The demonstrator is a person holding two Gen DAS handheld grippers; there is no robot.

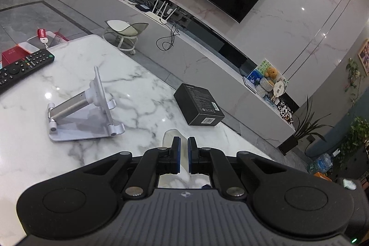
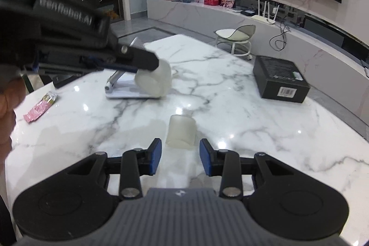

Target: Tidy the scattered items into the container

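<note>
My left gripper (image 1: 183,149) is shut on the thin wall of a translucent white tub (image 1: 169,134), which hangs tilted above the marble table. The right wrist view shows that tub (image 2: 154,82) at the tip of the left gripper (image 2: 151,66), in front of the phone stand. A small frosted cup (image 2: 181,130) lies on the table (image 2: 230,107) just ahead of my right gripper (image 2: 181,155). That gripper is open, its blue pads (image 2: 155,155) either side of the cup's near end without touching it. A pink wrapper (image 2: 40,107) lies at the table's left edge.
A silver phone stand (image 1: 80,112) stands mid-table, and a black box (image 1: 199,104) sits near the far edge. A black remote (image 1: 23,66) and a red box (image 1: 10,54) lie at the left. A person's hand (image 2: 7,103) shows at the left border.
</note>
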